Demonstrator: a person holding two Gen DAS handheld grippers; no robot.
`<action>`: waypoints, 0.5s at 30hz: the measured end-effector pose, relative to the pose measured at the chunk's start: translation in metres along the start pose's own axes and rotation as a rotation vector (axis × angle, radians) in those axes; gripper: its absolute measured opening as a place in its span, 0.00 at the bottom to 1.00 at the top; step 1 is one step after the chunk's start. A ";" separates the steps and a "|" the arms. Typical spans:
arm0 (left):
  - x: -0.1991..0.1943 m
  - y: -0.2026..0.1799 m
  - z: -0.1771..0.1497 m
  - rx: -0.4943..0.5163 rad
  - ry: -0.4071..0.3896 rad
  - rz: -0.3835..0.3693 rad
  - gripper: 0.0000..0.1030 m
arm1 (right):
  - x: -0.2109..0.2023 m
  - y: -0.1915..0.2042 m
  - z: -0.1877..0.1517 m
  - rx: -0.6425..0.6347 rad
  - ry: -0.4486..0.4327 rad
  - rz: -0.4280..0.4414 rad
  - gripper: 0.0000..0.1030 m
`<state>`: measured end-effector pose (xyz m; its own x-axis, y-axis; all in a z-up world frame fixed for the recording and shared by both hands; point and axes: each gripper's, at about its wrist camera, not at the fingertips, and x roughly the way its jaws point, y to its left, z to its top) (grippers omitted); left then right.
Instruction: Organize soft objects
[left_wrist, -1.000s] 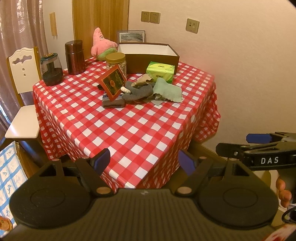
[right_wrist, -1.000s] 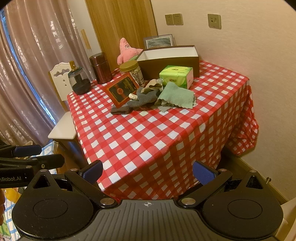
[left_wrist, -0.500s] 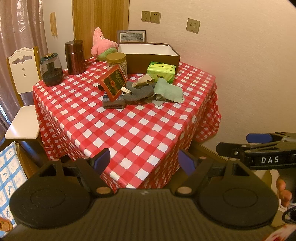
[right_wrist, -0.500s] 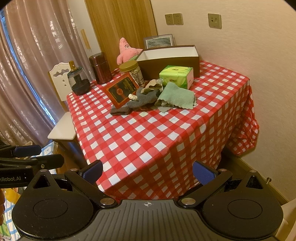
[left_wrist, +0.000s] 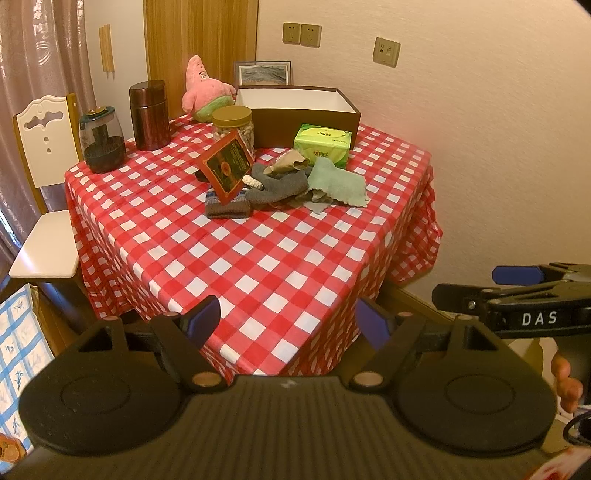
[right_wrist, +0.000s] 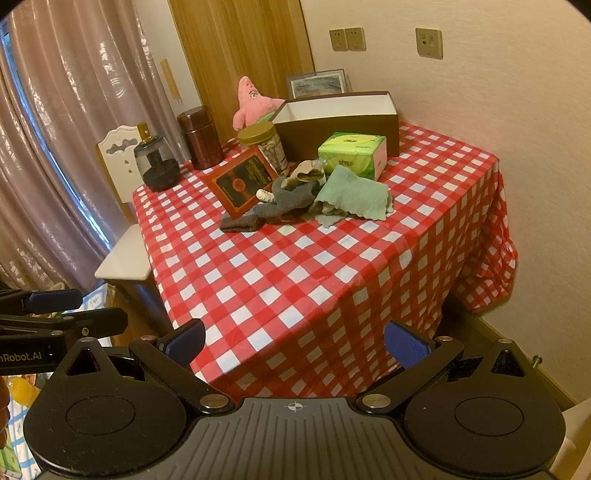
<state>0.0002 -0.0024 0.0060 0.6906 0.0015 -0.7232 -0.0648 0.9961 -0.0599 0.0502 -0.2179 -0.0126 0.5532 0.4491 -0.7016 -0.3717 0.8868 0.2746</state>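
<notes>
A pile of soft things lies mid-table: a green cloth (left_wrist: 338, 182) (right_wrist: 354, 194), a grey sock (left_wrist: 282, 186) (right_wrist: 291, 197), a dark knitted band (left_wrist: 227, 210) (right_wrist: 240, 223) and a beige rag (left_wrist: 290, 164). A pink starfish plush (left_wrist: 205, 90) (right_wrist: 253, 101) sits at the back beside an open brown box (left_wrist: 295, 110) (right_wrist: 340, 118). My left gripper (left_wrist: 288, 323) and right gripper (right_wrist: 295, 341) hover open and empty before the table's near corner, far from the pile.
A red checked cloth (left_wrist: 258, 266) covers the table. On it stand a tissue pack (left_wrist: 323, 144), a gold-lidded jar (left_wrist: 232, 125), a brown canister (left_wrist: 149, 114), a grinder (left_wrist: 101, 142) and a red framed plaque (left_wrist: 227, 166). A white chair (left_wrist: 44, 236) stands at the left, a wall at the right.
Both views have drifted very slightly; the table and its objects stay put and both grippers remain open.
</notes>
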 end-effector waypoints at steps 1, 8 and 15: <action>0.000 0.000 0.000 0.000 0.000 0.000 0.77 | 0.000 0.000 0.000 0.000 0.000 0.000 1.00; 0.000 0.000 0.000 0.000 0.000 0.001 0.77 | 0.001 0.000 0.000 0.000 0.000 0.000 1.00; 0.000 0.000 0.000 0.000 -0.001 0.000 0.77 | 0.002 0.000 0.000 0.001 -0.001 -0.001 1.00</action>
<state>0.0002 -0.0025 0.0054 0.6914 0.0015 -0.7225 -0.0646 0.9961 -0.0598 0.0514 -0.2165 -0.0141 0.5541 0.4483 -0.7014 -0.3704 0.8874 0.2746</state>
